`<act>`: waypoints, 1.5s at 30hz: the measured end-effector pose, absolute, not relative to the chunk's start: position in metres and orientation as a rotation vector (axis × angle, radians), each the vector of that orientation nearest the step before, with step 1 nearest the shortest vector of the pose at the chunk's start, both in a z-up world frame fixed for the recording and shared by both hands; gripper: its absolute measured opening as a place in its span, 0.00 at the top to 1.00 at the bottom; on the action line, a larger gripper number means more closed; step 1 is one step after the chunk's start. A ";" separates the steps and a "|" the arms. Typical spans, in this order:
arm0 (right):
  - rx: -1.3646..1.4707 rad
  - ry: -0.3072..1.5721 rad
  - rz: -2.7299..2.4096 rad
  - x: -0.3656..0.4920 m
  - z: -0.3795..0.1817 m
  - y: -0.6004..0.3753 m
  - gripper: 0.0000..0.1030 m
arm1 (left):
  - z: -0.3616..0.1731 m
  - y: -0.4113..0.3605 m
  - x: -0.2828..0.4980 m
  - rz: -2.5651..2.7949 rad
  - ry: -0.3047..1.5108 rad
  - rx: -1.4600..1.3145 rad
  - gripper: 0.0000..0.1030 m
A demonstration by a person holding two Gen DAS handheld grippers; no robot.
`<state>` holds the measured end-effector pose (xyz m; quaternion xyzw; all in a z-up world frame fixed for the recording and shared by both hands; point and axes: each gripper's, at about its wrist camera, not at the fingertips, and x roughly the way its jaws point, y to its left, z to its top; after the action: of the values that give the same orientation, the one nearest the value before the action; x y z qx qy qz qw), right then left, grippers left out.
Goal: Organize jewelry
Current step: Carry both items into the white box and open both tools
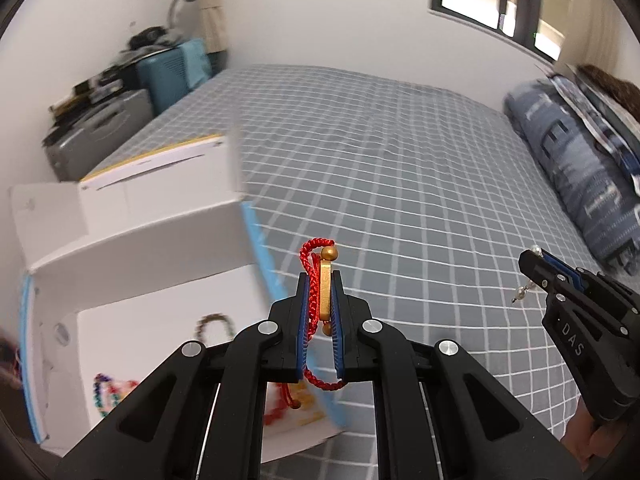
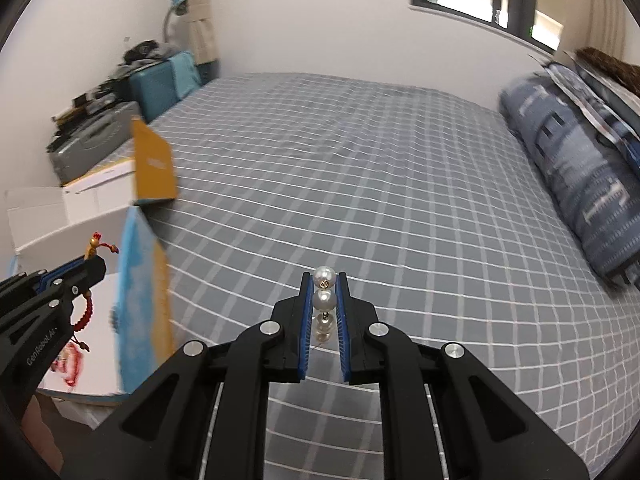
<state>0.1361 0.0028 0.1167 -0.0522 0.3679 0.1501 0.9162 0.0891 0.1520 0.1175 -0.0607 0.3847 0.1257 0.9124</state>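
left wrist view: the left gripper [image 1: 320,304] is pinched on a red cord bracelet [image 1: 316,280] with a gold bar, the bar upright between the blue pads and a loop of cord hanging out below the jaws. under it and to the left sits an open white box [image 1: 132,248] with bead bracelets [image 1: 108,392] lying on its floor. the box rests on the checked bed [image 1: 380,160]. at the right edge the right gripper [image 1: 536,268] shows side-on with a pearl piece [image 1: 522,292] dangling from its tip.

right wrist view: the right gripper [image 2: 323,300] is closed on a pearl string [image 2: 323,300], pearls stacked in a line between the pads, well above the bed [image 2: 360,160]. the left gripper [image 2: 94,260] is at the left with the red bracelet [image 2: 86,314] drooping from it, near the box [image 2: 48,208] and its blue and yellow flap [image 2: 140,300].

risks, as i judge them: the round pearls give a thin hold and could roll out if the hand tilts. the slack red loop could snag the flap or the box wall on the way in, and either piece dropped on the bed would need picking again.
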 end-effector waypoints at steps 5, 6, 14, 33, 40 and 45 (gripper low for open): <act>-0.148 0.735 0.386 0.123 0.123 0.052 0.90 | 0.125 0.195 0.063 0.342 0.778 -0.146 0.91; -0.152 0.733 0.400 0.121 0.124 0.060 0.90 | 0.126 0.206 0.056 0.362 0.775 -0.154 0.91; -0.183 0.701 0.541 0.089 0.135 0.140 0.90 | 0.127 0.277 0.008 0.485 0.770 -0.235 0.91; -0.341 0.945 0.640 0.078 0.041 0.248 0.90 | 0.044 0.369 -0.025 0.626 1.004 -0.316 0.91; -0.339 0.996 0.628 0.081 0.035 0.246 0.90 | 0.035 0.371 -0.023 0.608 1.044 -0.327 0.90; -0.335 1.010 0.633 0.084 0.035 0.249 0.89 | 0.035 0.371 -0.024 0.614 1.033 -0.329 0.87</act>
<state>0.0838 0.2491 0.0355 -0.1571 0.4732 0.2966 0.8145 -0.0242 0.3715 0.0349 -0.1539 0.4836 0.2876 0.8123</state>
